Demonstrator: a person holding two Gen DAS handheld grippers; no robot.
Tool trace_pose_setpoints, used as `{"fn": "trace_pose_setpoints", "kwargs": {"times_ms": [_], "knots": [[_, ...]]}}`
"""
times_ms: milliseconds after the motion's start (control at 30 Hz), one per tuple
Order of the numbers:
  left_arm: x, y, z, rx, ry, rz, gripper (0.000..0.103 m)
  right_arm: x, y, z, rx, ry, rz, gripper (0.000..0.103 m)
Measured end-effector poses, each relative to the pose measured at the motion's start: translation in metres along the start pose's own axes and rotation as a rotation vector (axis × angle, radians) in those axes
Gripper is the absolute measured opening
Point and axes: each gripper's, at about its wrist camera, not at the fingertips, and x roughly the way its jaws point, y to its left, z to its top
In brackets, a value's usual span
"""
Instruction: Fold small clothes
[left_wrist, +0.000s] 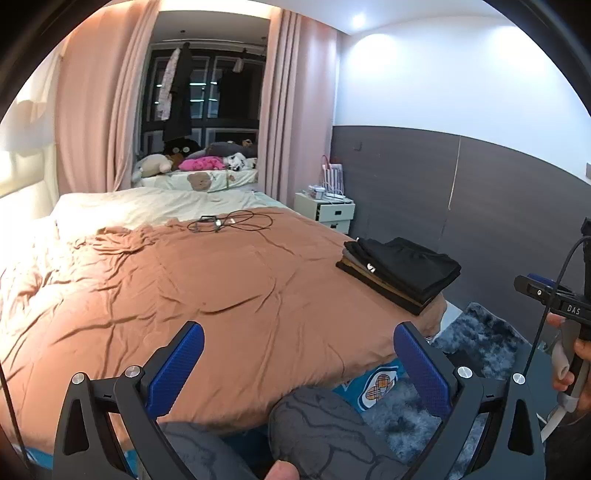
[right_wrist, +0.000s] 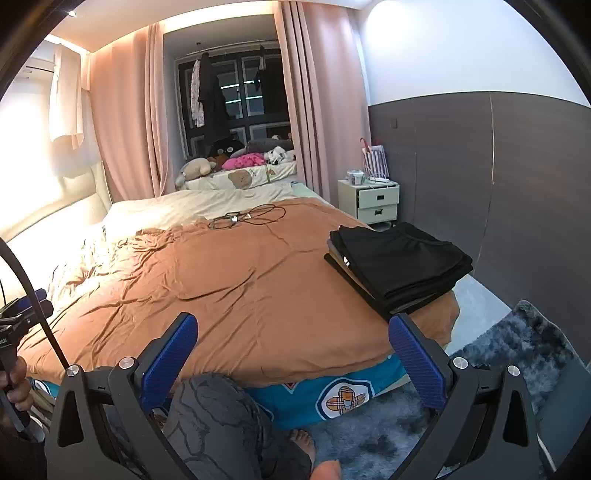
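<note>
Clothes already folded sit as a dark stack (left_wrist: 400, 271) on the corner of the bed, ahead and to the right of the left gripper (left_wrist: 298, 363) and just beyond the right finger of the right gripper (right_wrist: 293, 354); no unfolded garment shows in either view, so the step in hand seems to be either fetching the next piece or finishing; both grippers hang above the near edge of the brown duvet (left_wrist: 207, 280), jaws spread wide and holding nothing; the person's knee (right_wrist: 218, 410) in grey patterned trousers sits just under them, and a bare foot (right_wrist: 303, 441) rests on the shaggy rug (right_wrist: 517, 343) below; to do the next fold well, I judge the wrinkled duvet directly ahead of the grippers the best working space, since it is broad and free; a garment should be laid flat there, well short of the tangle of black cable (left_wrist: 229, 221) far ahead, and clear of the stack to the right so a sweeping sleeve or finger does not topple it off the bed corner.
</note>
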Motion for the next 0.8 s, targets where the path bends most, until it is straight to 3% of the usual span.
{"fn": "trace_pose_setpoints", "kwargs": {"times_ms": [367,800], "knots": [[-0.034,0.014,-0.041,-0.027,-0.037,0.056,0.103,-0.013,0.010,-0.034,-0.005,-0.033,0.021,0.103],[-0.052,0.009,-0.057,-0.013,-0.060,0.077,0.103,-0.006,0.021,-0.052,-0.001,-0.019,0.056,0.103]]}}
